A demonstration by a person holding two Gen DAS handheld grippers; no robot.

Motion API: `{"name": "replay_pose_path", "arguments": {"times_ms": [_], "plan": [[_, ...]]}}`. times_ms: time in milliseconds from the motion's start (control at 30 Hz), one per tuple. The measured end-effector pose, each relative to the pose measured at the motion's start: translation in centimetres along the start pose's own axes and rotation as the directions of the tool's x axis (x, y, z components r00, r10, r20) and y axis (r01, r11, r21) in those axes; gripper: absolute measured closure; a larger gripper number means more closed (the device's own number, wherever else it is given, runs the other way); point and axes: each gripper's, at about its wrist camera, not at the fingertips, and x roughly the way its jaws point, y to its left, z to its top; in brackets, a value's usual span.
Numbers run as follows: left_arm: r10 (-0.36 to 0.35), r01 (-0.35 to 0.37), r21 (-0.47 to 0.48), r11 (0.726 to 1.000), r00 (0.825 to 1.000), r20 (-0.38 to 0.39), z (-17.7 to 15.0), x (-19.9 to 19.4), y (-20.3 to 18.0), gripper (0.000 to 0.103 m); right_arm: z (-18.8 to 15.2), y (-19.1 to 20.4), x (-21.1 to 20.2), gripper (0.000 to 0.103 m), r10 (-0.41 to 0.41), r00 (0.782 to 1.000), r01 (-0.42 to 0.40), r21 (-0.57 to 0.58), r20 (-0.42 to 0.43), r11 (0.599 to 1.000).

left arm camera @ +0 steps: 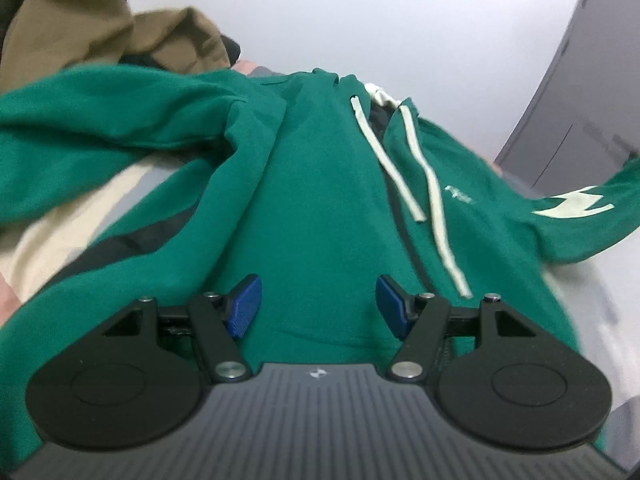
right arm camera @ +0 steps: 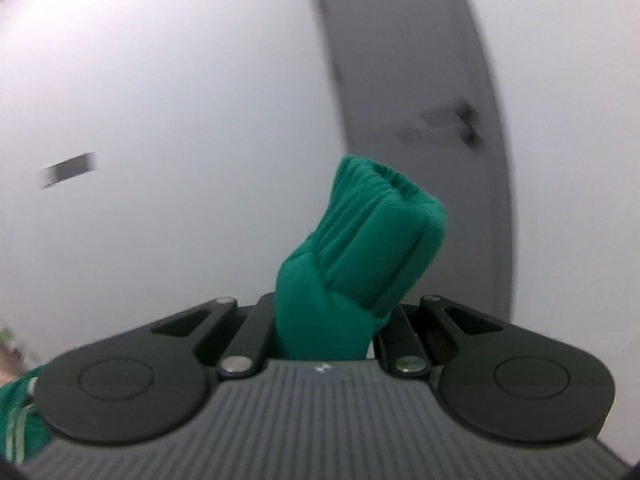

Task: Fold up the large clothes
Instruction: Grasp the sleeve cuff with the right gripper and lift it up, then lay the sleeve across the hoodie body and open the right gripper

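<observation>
- The green hoodie [left arm camera: 320, 200] is what we are folding; in the left wrist view it fills the middle of the frame, lying front up on a pale striped bedcover [left arm camera: 52, 232], its hood end toward the top centre and its hem near the bottom, under our tool.
- Two cream drawstrings [left arm camera: 432, 192] trail down the chest right of centre, and a sleeve with a pale print [left arm camera: 572, 208] runs off to the right edge.
- A heap of tan clothing [left arm camera: 100, 28] sits in the upper left, touching or just beside the hoodie's other sleeve; a grey door [left arm camera: 592, 100] stands at the upper right.
- Our left gripper [left arm camera: 318, 306] hangs over the lower chest with its blue pads [left arm camera: 244, 306] standing well apart and nothing between them.
- Our right gripper [right arm camera: 324, 332] is clenched on a ribbed cuff [right arm camera: 360, 248], which bunches up out of the jaws at the centre of the right wrist view against a white wall [right arm camera: 160, 120].
- We judge the fabric thick, soft and limp: it will sag and drag behind whatever point we lift, and it carries some weight, so a pinch should take plenty of cloth.
- It is not fragile and looks grippy rather than slick; the ribbed cuff makes a firm handle.
- For the left side we would take the hem corner or the shoulder seam, not the loose drawstrings, which would only slide free.
</observation>
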Motion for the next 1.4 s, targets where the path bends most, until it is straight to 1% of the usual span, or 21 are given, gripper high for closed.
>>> {"name": "replay_pose_path", "arguments": {"times_ms": [100,167,200,267,300,367,433,633,733,833,967,1000,1033,1067,1133,1167,1267,1300,1333,1367,1400], "plan": [[0.006,-0.006,-0.026,1.0,1.0,0.013,0.3,-1.6,0.8,0.034,2.8,6.3,-4.7,0.093,0.098,0.993,-0.089,-0.131,0.066,0.987],[-0.011,0.012,-0.05,0.999,1.0,0.02,0.5,-2.9,1.3,0.034,3.9,10.7,-7.5,0.093,0.18,0.98,-0.163,-0.18,0.082,0.97],[-0.026,0.027,-0.057,0.998,0.999,0.027,0.6,-3.6,1.6,0.034,4.1,13.3,-7.9,0.093,0.212,0.974,-0.192,-0.197,0.084,0.961],[-0.027,0.03,-0.065,0.997,0.999,0.044,0.9,-4.7,2.1,0.034,4.0,17.0,-12.0,0.092,0.272,0.958,-0.243,-0.243,0.094,0.939],[-0.036,0.039,-0.069,0.997,0.998,0.055,1.1,-5.2,2.4,0.034,4.0,18.7,-12.9,0.091,0.295,0.951,-0.26,-0.268,0.097,0.928],[-0.051,0.058,-0.084,0.995,0.996,0.073,1.2,-6.2,3.0,0.034,2.7,22.5,-15.9,0.091,0.352,0.931,-0.303,-0.341,0.093,0.89],[-0.066,0.075,-0.102,0.992,0.994,0.087,1.5,-7.0,3.8,0.034,1.4,25.3,-18.1,0.091,0.404,0.913,-0.35,-0.393,0.059,0.85],[-0.083,0.102,-0.126,0.987,0.986,0.144,2.0,-8.8,6.2,0.034,-7.4,31.7,-22.5,0.091,0.514,0.851,-0.501,-0.449,-0.103,0.74],[-0.089,0.117,-0.165,0.979,0.982,0.167,2.5,-9.4,7.5,0.034,-12.3,33.4,-24.5,0.091,0.539,0.819,-0.565,-0.446,-0.197,0.694],[-0.157,0.193,-0.199,0.961,0.97,0.185,2.9,-9.6,8.8,0.034,-16.5,34.8,-26.5,0.091,0.551,0.778,-0.626,-0.435,-0.301,0.647],[-0.204,0.244,-0.193,0.95,0.957,0.205,3.0,-9.2,9.6,0.034,-20.3,36.1,-27.2,0.091,0.536,0.732,-0.681,-0.431,-0.421,0.591],[-0.206,0.243,-0.189,0.951,0.959,0.196,3.0,-9.0,9.7,0.034,-20.6,36.0,-27.5,0.081,0.53,0.722,-0.691,-0.431,-0.445,0.58],[-0.21,0.244,-0.183,0.952,0.96,0.186,3.0,-8.7,9.7,0.034,-20.8,36.0,-27.6,0.068,0.526,0.707,-0.705,-0.423,-0.473,0.569],[-0.215,0.247,-0.178,0.952,0.96,0.179,3.0,-8.4,9.7,0.034,-21.0,36.0,-27.5,0.062,0.519,0.697,-0.714,-0.413,-0.495,0.565],[-0.235,0.262,-0.162,0.951,0.958,0.167,3.0,-8.1,9.4,0.034,-21.3,36.4,-27.5,0.036,0.513,0.678,-0.728,-0.387,-0.526,0.566],[-0.242,0.268,-0.152,0.951,0.956,0.167,3.0,-8.2,9.3,0.034,-21.5,36.4,-27.6,0.033,0.516,0.658,-0.743,-0.361,-0.547,0.564],[-0.257,0.278,-0.107,0.954,0.95,0.176,3.1,-8.6,8.6,0.034,-21.0,35.2,-28.6,0.033,0.521,0.606,-0.778,-0.311,-0.601,0.546],[-0.257,0.277,-0.095,0.956,0.95,0.177,3.0,-8.8,8.3,0.034,-21.3,34.7,-29.3,0.033,0.522,0.597,-0.784,-0.306,-0.609,0.54],[-0.258,0.275,-0.078,0.958,0.95,0.176,2.9,-9.0,8.0,0.034,-21.1,34.1,-30.0,0.033,0.512,0.595,-0.785,-0.312,-0.62,0.535],[-0.26,0.274,-0.061,0.96,0.95,0.172,2.8,-9.2,7.6,0.034,-21.0,33.6,-30.7,0.033,0.492,0.597,-0.78,-0.316,-0.633,0.54],[-0.262,0.273,-0.048,0.961,0.951,0.166,2.6,-9.3,7.2,0.034,-21.9,33.0,-31.4,0.033,0.483,0.588,-0.783,-0.307,-0.649,0.541]]}}
